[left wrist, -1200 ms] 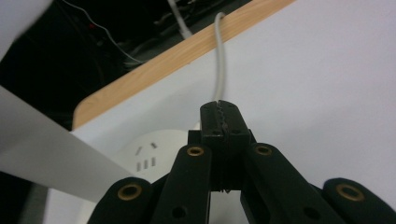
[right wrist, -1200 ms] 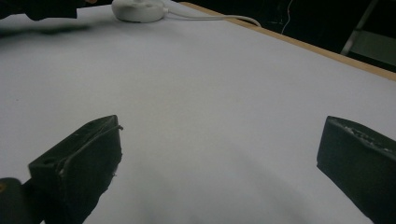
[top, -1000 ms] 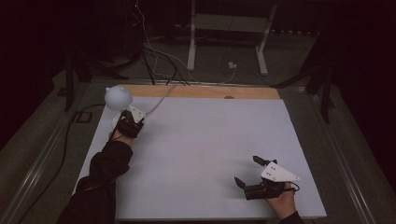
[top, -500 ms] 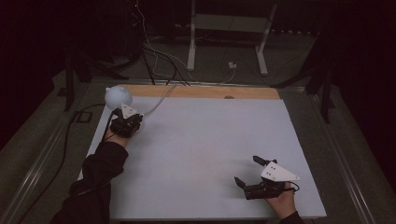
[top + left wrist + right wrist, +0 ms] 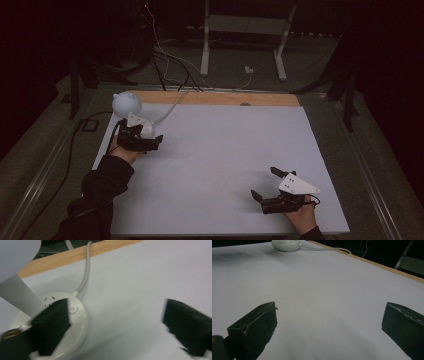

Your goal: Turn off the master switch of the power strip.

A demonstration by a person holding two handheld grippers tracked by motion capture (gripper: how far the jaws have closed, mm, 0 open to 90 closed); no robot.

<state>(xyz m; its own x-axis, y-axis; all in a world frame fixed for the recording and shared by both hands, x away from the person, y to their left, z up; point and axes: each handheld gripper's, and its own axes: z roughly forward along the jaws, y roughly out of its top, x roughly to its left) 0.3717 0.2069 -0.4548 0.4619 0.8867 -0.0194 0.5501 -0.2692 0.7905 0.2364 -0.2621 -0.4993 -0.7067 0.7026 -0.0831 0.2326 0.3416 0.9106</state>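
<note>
Checking for writing first: none readable anywhere. The lamp base carries only a small round button with a power-type mark and a few tiny slots beside the stem; too small and blurred to read as text. The grey plates on both grippers are blank.

Your left gripper sits at the far left of the table, just beside the lamp base. Your forearm runs up from the bottom left in a dark sleeve, wrist roughly level, jaws pointing toward the table's middle. The jaws have just been opening and stand wide apart, nothing between them. In the left gripper view, one jaw overlaps the base rim; the other hangs over bare table. Contact with the base can't be settled from that blur.

The lamp stands at the far left corner, by the wooden strip. Its round head sits above the base on a flat white stem. Its cord leaves the base and runs off over the wooden strip.

Your right gripper is near the front right corner, well apart from the lamp. Your hand holds it low over the table, jaws pointing left. Jaws are spread wide, with bare table between them in the right gripper view.
</note>
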